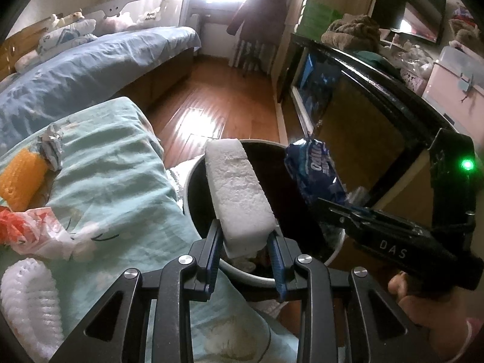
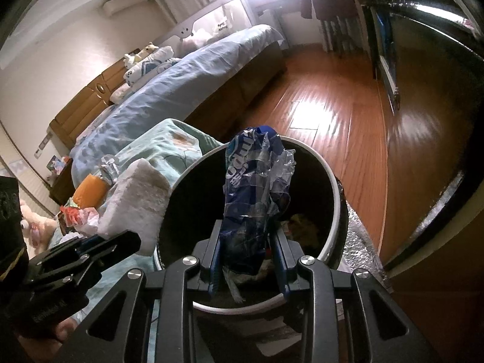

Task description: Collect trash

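Left gripper (image 1: 246, 236): clamped on foam block (image 1: 239, 193), long axis slanting over the bin (image 1: 193, 181) mouth.
Right gripper (image 2: 249, 251): pinching blue wrapper (image 2: 254, 193), upright above the bin's middle, nearer the drop.

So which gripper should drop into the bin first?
Right, probably: its wrapper already hangs over the bin mouth, while the left's foam block mostly sits across the near rim.

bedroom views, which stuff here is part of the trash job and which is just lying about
Job:
- foam block, in left gripper
- blue wrapper, in right gripper
- bin
- orange netting

Lying about:
- stuffed toys
- hanging coat
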Available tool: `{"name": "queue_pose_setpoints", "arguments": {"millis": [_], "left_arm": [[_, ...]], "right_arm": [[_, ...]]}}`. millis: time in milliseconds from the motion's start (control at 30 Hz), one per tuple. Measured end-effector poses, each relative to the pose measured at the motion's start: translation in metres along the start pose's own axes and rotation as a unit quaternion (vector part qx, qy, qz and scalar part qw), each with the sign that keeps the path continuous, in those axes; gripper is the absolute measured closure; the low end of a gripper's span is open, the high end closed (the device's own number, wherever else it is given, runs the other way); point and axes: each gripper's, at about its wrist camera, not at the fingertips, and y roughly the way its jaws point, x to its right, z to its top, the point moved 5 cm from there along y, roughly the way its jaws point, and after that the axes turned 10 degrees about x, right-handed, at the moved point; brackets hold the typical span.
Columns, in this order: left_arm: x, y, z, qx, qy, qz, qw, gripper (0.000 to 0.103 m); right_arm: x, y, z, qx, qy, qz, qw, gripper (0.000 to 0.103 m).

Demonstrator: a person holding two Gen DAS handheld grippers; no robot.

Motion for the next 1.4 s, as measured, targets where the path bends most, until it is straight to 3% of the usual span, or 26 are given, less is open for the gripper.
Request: {"name": "queue_pose_setpoints", "arguments": {"millis": [233,333,367,433,733,1400], "left_arm": [[0.004,0.001,0.002,0.001,0.001,-0.003,1.0,0.071],[0.004,-0.002,0.0,0.004,0.0,0.003,1.0,0.052],[0.004,-0.004,0.0,0.008,0.0,0.004,1.0,0.047],[0.003,-0.008,-0.002,0.011,0.0,0.007,0.9999,0.046],[-0.006,-0.048,-0.027,0.026,-0.013,0.016,0.9995,0.046],[-0.068,-0.165,-0.074,0.067,-0.09,0.087,0.9899,0.046]], "right_arm": [[0.004,0.002,0.003,0.002,0.005,-0.007,1.0,0.066],[0.007,0.002,0.004,0.005,0.011,-0.007,1.0,0.06],[0.006,0.001,0.005,0.006,0.013,-0.007,1.0,0.054],[0.005,-0.001,0.004,0.009,0.015,-0.006,1.0,0.045],[-0.013,-0.011,-0.003,0.02,0.023,0.012,0.999,0.031],[-0.096,-0.01,-0.032,0.001,-0.01,0.081,0.997,0.03]]}}
